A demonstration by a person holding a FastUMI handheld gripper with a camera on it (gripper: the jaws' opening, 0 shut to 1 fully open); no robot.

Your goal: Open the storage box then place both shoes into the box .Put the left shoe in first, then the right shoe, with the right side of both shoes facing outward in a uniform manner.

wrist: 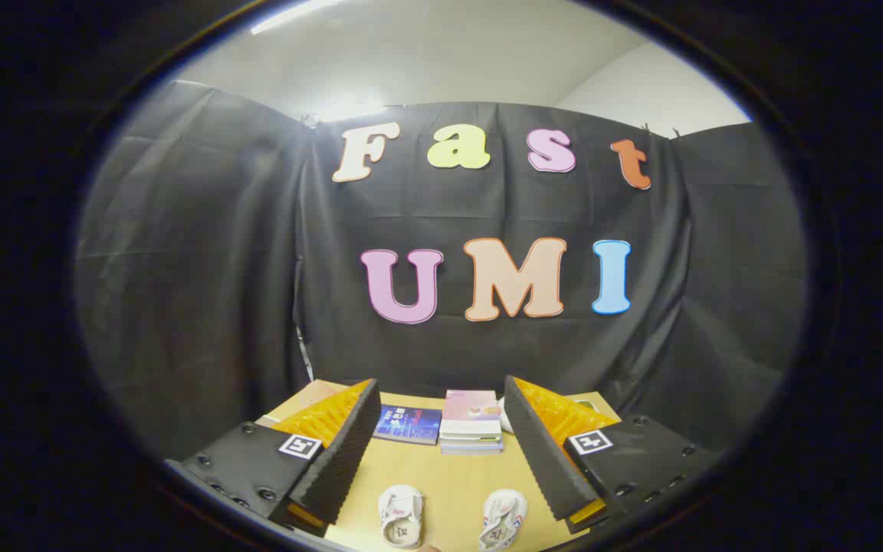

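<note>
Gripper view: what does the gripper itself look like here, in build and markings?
The gripper has two broad, wedge-shaped fingers with ribbed inner faces, standing open. Each finger sits on a flat mount plate with round screw heads, and each plate carries a small square black-and-white tag. No cables or sleeves can be seen.

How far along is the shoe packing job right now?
Nothing looks done yet. Both small white shoes, the left-hand shoe and the right-hand shoe, sit on the wooden table between the fingers. The tool is open, holding nothing. A stack of books lies beyond. Opening the box and placing both shoes remain.
</note>
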